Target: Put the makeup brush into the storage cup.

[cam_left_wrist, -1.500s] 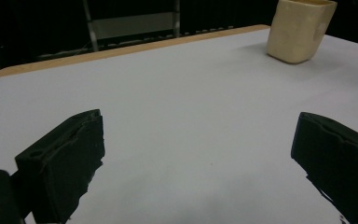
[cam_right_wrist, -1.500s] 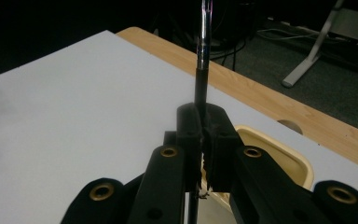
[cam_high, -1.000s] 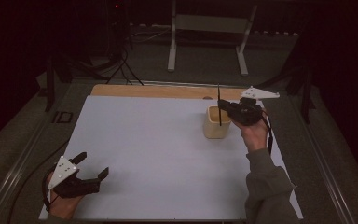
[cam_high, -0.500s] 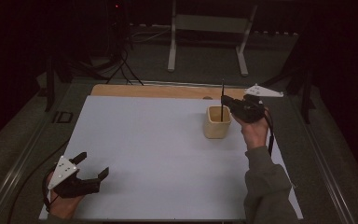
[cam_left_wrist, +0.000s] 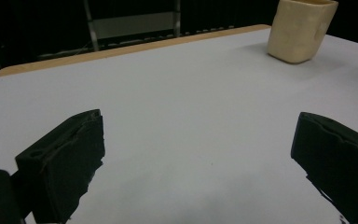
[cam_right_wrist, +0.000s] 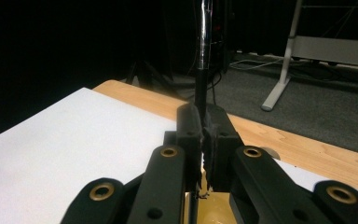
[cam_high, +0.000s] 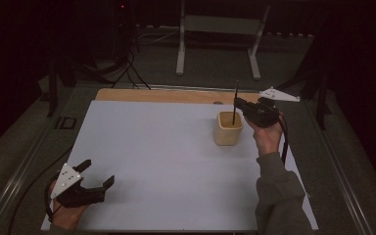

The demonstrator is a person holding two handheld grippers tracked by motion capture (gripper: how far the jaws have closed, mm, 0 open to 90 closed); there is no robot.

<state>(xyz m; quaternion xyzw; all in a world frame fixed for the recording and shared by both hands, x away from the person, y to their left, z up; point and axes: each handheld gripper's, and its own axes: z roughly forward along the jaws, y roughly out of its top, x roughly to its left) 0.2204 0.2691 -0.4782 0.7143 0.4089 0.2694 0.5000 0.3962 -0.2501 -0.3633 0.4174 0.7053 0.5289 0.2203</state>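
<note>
Raised slightly: right claw (cam_high: 238, 105) | pen, probably (cam_high: 234, 104), upright over cup (cam_high: 227, 129)

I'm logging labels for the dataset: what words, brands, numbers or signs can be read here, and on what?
None: no readable text in any view.
The cream cup, the thin black stick clamped in the right hand-held gripper, the open left hand-held gripper and the white sheet carry no print.
</note>
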